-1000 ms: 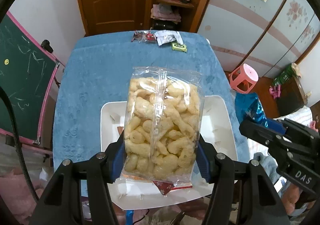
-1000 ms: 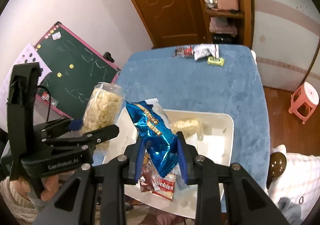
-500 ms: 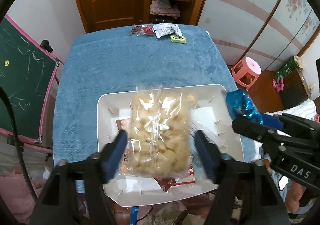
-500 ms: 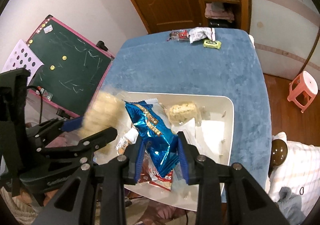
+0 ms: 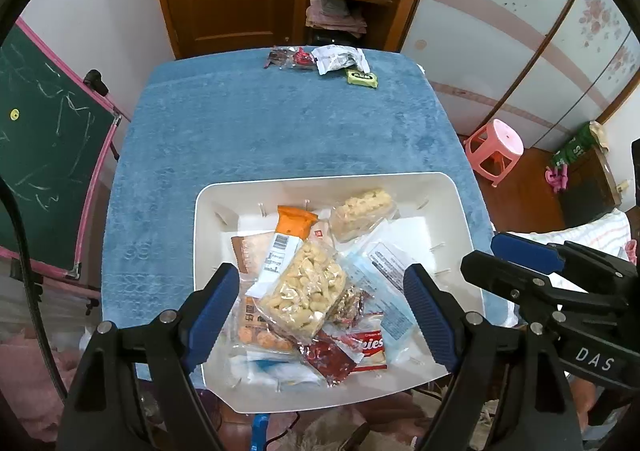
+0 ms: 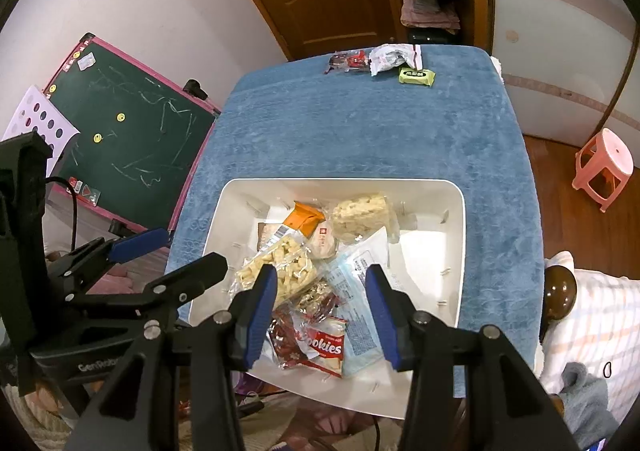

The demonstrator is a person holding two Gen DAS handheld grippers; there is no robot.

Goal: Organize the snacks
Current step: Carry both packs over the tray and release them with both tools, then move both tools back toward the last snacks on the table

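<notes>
A white tray (image 5: 452, 211) sits on the near end of the blue-clothed table (image 5: 280, 131) and holds several snack packets. A clear bag of pale puffed snacks (image 5: 304, 291) lies on top of the pile, directly below my left gripper (image 5: 320, 291). That gripper's jaws are opening and touch nothing. My right gripper (image 6: 320, 283) hovers over the tray's near side; its jaws are opening too, with nothing between the pads. A light blue packet (image 6: 356, 315) lies flat under it, beside a cookies packet (image 6: 324, 347). The puff bag (image 6: 276, 271) lies to the left.
At the table's far edge lie a dark red packet (image 5: 288, 58), a white wrapper (image 5: 338, 58) and a green packet (image 5: 362, 79). A green chalkboard (image 5: 44, 155) stands left of the table, a pink stool (image 5: 498, 149) right. A wooden door and shelf are behind.
The left jaws widened and the puff bag dropped into the tray. The right jaws widened and the blue packet fell flat onto the pile.
</notes>
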